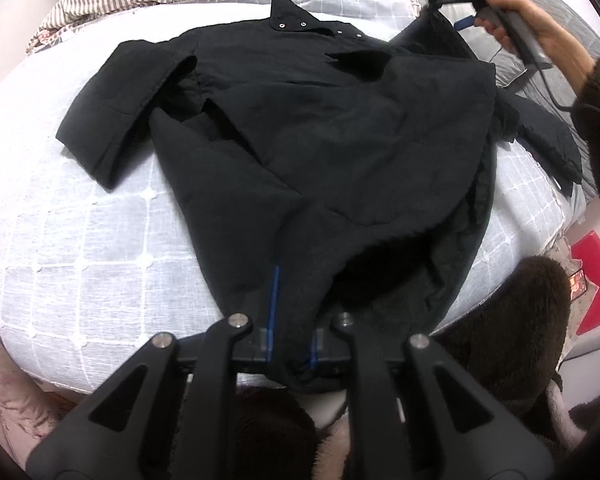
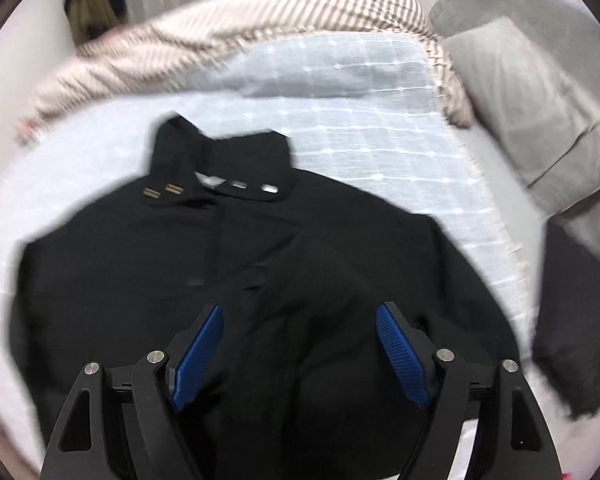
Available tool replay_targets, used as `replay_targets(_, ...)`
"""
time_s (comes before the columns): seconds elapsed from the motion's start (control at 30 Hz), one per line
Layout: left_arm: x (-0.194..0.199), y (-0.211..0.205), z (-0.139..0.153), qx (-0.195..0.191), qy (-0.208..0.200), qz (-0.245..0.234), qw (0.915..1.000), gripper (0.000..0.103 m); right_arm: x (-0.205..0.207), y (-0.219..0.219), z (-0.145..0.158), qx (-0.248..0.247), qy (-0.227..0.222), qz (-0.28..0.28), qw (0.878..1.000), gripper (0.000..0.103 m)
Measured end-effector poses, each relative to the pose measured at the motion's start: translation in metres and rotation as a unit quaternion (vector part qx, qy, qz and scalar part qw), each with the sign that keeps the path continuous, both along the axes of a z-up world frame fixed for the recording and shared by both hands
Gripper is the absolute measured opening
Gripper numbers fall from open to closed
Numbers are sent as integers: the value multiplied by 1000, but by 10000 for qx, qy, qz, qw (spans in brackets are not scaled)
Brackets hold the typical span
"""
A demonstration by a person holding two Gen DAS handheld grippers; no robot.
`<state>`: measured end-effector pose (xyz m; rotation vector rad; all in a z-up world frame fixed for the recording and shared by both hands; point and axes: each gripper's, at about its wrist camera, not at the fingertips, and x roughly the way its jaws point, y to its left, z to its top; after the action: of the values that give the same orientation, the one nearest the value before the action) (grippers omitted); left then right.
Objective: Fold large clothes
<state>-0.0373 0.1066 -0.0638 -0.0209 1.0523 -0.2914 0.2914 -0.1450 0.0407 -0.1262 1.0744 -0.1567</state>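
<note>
Black coat (image 1: pixel 300 128) sprawled across the white quilted bedspread (image 1: pixel 60 260), collar at twelve o'clock — left gripper (image 1: pixel 290 344) pinched tight on the hem at six, right gripper (image 2: pixel 300 356) gaping wide, holding nothing, hovering over the chest. Risk: that thick hem slips the pinch when lifted, or the loose sleeve (image 1: pixel 112 120) at nine drags — fold goes crooked.

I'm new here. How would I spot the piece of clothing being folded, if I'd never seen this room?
Find the bed with the pale blue quilted cover; a striped blanket is bunched at its far edge. Spread across the cover lies a large black coat, its hem clamped in the left gripper. Its metal snaps at the collar set it apart from the bedding.
</note>
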Motion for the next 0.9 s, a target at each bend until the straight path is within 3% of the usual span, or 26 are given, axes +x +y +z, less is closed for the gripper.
replay_targets(0.03,0,2,1,-34,-6,0,10000,13,5,-1,-6,-192,41,-54,9998,64)
replay_targets(0.07,0,5,2,-61,-35,15,10000,13,8,-3,-9,-257,79,-80,9996,31)
replay_targets(0.1,-1,8,5,-99,-85,41,9999,12,7,-10,-14,-210,189,-135,9995,6)
replay_targets(0.17,-3,16,11,-157,-187,94,9997,11,-6,-30,-17,99,306,-195,9993,5)
replay_targets(0.27,-6,28,24,-189,-402,174,9989,10,-45,-43,-6,12,104,-19,9999,4)
replay_targets(0.43,-16,55,47,-121,-744,413,9963,9,-147,-78,27,86,-394,141,9991,4)
replay_targets(0.57,-28,74,51,-12,-773,599,9952,9,-234,-115,38,214,-571,93,9981,4)
replay_targets(0.67,-39,82,41,131,-587,638,9961,9,-288,-135,30,485,-440,88,9978,4)
replay_targets(0.7,-41,80,38,213,-525,635,9964,5,-312,-141,22,569,-300,93,9979,4)
replay_targets(0.83,-53,78,16,746,-127,515,9958,5,-370,-156,-14,644,281,-6,9975,6)
replay_targets(0.87,-56,76,14,869,-75,481,9950,6,-382,-162,-20,741,383,-73,9965,8)
replay_targets(0.9,-58,74,14,933,-56,445,9946,9,-393,-168,-25,763,470,-178,9958,17)
